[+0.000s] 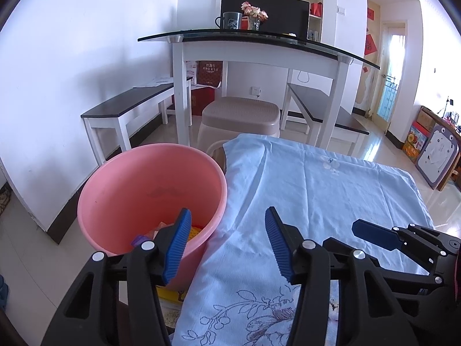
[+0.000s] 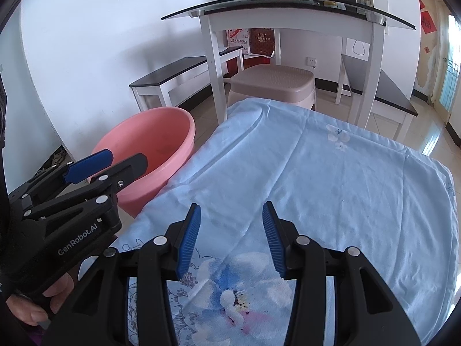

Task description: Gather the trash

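- The left gripper (image 1: 227, 242) stands wide apart with nothing between its blue ribbed pads; its left finger hangs over the rim of the pink bucket (image 1: 138, 178), its right finger over the pale blue cloth (image 1: 317, 190).
- The right gripper (image 2: 232, 239) is about half open and empty, its fingers poised above the cloth's printed flower, with no pad seen touching the fabric.
- Both grippers point forward and downward, side by side; each shows at the edge of the other's view.
- A hand (image 2: 43, 302) grips the left gripper's black handle at the lower left of the right wrist view.
- The trash (image 1: 161, 232) lies in the bottom of the bucket: a few colourful scraps, partly hidden by the left finger. The bucket stands on the floor, just beside the cloth-covered surface.
- The left gripper's body reads "GenRobot.AI". A bag (image 2: 237, 40) under the glass-topped table (image 2: 288, 11) reads "LELECHA"; the dark red box next to it carries writing too small to read.
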`<state>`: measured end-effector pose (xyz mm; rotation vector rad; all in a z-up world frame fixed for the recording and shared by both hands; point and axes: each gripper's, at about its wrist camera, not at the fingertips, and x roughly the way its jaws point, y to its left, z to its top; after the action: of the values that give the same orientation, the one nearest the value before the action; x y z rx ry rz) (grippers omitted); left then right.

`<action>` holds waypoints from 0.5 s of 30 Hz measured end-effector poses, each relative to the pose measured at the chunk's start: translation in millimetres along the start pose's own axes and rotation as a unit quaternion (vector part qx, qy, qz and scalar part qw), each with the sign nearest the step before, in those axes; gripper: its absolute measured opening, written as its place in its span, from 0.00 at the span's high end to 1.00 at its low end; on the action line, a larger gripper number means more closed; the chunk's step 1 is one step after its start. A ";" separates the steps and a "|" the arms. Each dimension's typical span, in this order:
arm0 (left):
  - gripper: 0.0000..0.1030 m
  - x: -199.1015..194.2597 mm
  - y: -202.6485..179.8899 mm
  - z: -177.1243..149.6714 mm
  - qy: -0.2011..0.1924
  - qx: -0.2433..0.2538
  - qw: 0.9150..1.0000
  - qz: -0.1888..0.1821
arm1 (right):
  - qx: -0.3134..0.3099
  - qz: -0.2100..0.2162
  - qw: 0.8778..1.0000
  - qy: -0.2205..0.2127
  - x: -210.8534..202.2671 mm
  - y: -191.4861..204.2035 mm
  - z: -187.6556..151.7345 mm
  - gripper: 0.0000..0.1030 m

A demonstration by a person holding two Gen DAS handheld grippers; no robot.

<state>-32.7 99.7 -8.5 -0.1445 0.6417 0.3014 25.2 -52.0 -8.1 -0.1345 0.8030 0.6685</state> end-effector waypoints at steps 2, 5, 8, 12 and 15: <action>0.48 -0.1 0.2 0.1 0.001 -0.001 1.000 -0.001 | -0.001 0.000 1.000 0.000 0.6 0.2 -0.4 0.56; 0.48 -0.1 0.1 0.2 0.001 0.000 1.000 0.000 | -0.002 0.000 1.000 0.001 1.8 0.2 -0.9 0.56; 0.48 3.3 0.1 -0.8 0.001 0.000 1.000 -0.001 | -0.002 0.000 1.000 0.001 2.3 0.3 -1.0 0.56; 0.48 2.9 0.1 -0.5 0.002 0.000 1.000 -0.001 | -0.002 0.000 1.000 0.001 2.3 0.5 -1.0 0.56; 0.48 3.2 0.0 -0.7 0.002 0.001 1.000 -0.001 | -0.002 0.000 1.000 0.002 2.6 0.6 -1.3 0.56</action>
<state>-30.7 100.3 -11.0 -0.1440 0.6450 0.2988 25.3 -50.7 -10.7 -0.1386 0.8050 0.6703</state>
